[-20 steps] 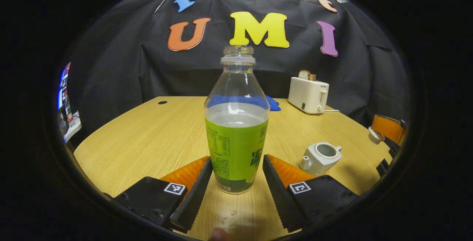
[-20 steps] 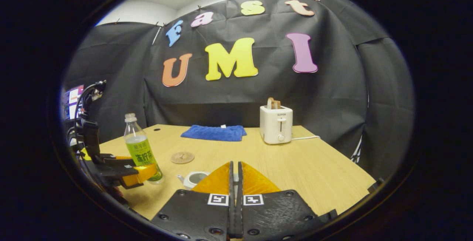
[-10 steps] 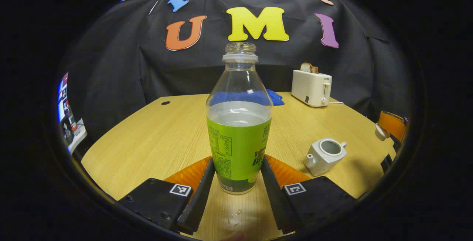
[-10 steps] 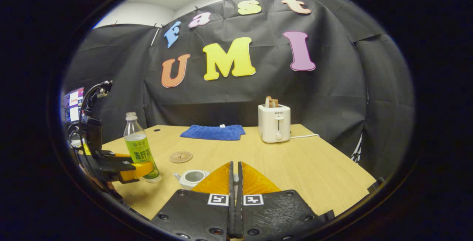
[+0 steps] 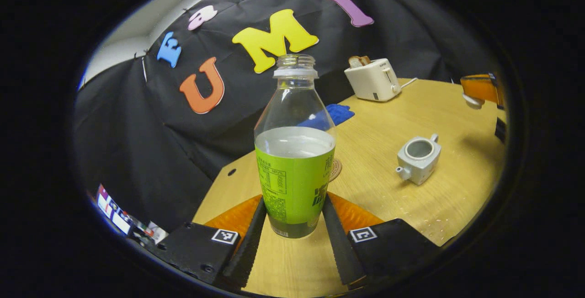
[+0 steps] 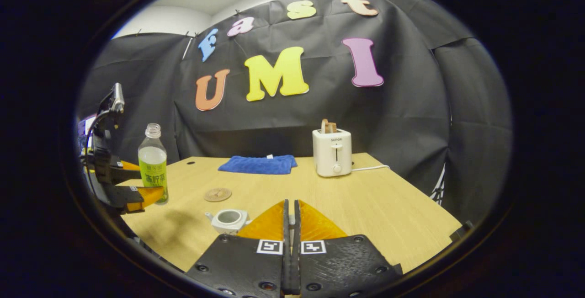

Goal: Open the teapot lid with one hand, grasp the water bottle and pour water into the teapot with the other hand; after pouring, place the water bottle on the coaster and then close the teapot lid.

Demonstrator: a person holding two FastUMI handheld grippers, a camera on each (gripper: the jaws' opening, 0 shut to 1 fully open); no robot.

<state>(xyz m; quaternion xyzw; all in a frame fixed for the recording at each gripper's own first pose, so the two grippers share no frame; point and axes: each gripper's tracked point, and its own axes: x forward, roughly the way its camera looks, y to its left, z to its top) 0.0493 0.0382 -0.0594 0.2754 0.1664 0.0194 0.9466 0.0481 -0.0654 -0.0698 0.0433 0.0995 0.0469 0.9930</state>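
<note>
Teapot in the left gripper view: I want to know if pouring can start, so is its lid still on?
No, the teapot stands with its round mouth open and no lid on it.

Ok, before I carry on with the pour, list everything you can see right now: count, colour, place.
water bottle: 1, clear with green label, uncapped, about half full, between the left gripper's fingers
teapot: 1, white, lid off, on the table right of the bottle
teapot lid: 1, white, at the right gripper's tips
coaster: 1, brown, round, on the table beyond the teapot
cloth: 1, blue, folded, at the table's far edge
toaster: 1, white, bread in its slot, far side
table: 1, light wood
left gripper: 1, clamped on the bottle
right gripper: 1, fingers closed together
</note>
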